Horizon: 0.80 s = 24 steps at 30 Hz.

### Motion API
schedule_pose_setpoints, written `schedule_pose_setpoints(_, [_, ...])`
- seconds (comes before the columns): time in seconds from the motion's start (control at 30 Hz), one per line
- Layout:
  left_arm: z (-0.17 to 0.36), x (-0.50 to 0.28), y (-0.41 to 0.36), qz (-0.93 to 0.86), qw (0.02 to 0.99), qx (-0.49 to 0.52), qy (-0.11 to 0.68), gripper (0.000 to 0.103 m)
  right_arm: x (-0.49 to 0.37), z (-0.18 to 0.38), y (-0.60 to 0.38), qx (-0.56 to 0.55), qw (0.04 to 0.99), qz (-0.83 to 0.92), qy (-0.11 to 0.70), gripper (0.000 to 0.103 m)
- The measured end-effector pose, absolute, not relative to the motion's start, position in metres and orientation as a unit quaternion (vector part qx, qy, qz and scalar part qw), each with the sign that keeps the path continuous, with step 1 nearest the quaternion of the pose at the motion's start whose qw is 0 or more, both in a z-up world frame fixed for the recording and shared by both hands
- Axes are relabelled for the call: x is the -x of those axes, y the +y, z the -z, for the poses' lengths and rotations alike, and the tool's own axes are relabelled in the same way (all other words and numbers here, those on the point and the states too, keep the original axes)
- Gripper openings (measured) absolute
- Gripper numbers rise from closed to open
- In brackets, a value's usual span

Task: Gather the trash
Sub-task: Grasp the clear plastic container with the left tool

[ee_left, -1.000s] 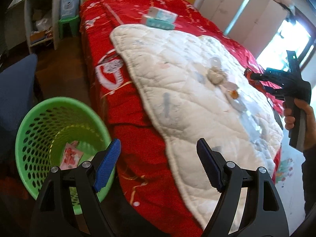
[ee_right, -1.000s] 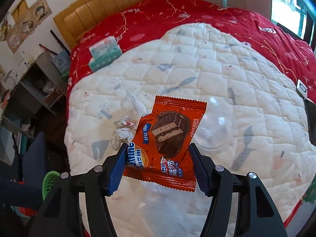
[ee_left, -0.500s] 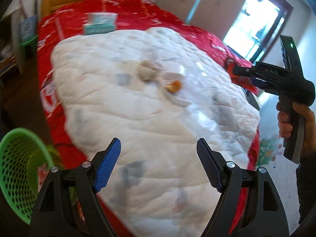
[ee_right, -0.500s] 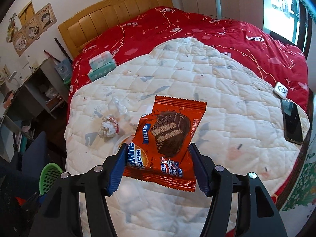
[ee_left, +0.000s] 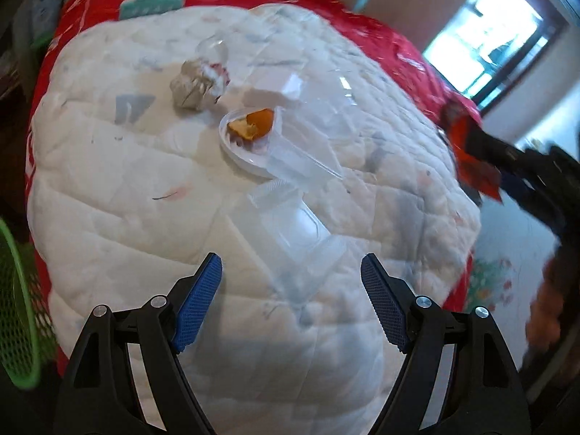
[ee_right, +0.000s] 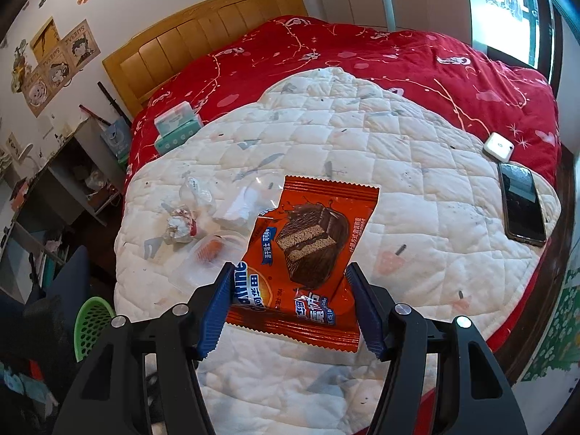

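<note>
My right gripper [ee_right: 290, 304] is shut on an orange chocolate-wafer wrapper [ee_right: 308, 246] and holds it above the white quilt [ee_right: 398, 166]. The same wrapper [ee_left: 467, 145] shows at the right of the left wrist view, in the blurred right gripper. My left gripper [ee_left: 291, 297] hangs open over the quilt [ee_left: 108, 181] with nothing between its pads. Just beyond it lies a clear plastic tray [ee_left: 301, 239]. Farther off sit a clear cup with orange peel [ee_left: 250, 130] and a crumpled paper ball [ee_left: 195, 87]. The green basket [ee_left: 18, 301] is at the left edge.
A phone [ee_right: 522, 203] and a small white device [ee_right: 498, 146] lie on the bed's right side. Tissue packs [ee_right: 177, 127] rest on the red bedspread [ee_right: 362, 47] near the wooden headboard [ee_right: 203, 32]. A shelf [ee_right: 72, 181] and a dark chair [ee_right: 69, 282] stand left of the bed, by the basket [ee_right: 90, 322].
My left gripper swung right, from over the basket to over the quilt and close to the plastic trash. My right gripper drew back from the bed with the wrapper still held.
</note>
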<state>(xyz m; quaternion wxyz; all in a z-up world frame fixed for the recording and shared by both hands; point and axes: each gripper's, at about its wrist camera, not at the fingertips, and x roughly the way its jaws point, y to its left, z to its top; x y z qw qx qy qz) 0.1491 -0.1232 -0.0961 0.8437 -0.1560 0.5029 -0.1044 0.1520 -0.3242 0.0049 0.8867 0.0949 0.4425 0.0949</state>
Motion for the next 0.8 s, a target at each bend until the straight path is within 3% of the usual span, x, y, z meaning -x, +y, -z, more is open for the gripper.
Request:
schedule_pose_setpoints(0.37, [0.115, -0.179, -0.143, 0.009, 0.827, 0.161, 0.539, 0.078, -0.149, 0.006, -0.341, -0.106, 0.885, -0.091, 0.445, 0.06])
schedule_pose_setpoints(0.6, [0.11, -0.171, -0.133, 0.032, 0.835, 0.158, 0.526, 0.058, -0.139, 0.004, -0.338, -0.107, 0.885, -0.092, 0.444, 0.06])
schedule_pose_setpoints(0.8, [0.099, -0.147, -0.099, 0.08, 0.842, 0.177, 0.504, 0.056, -0.12, 0.001, -0.32, -0.113, 0.883, -0.111, 0.441, 0.06])
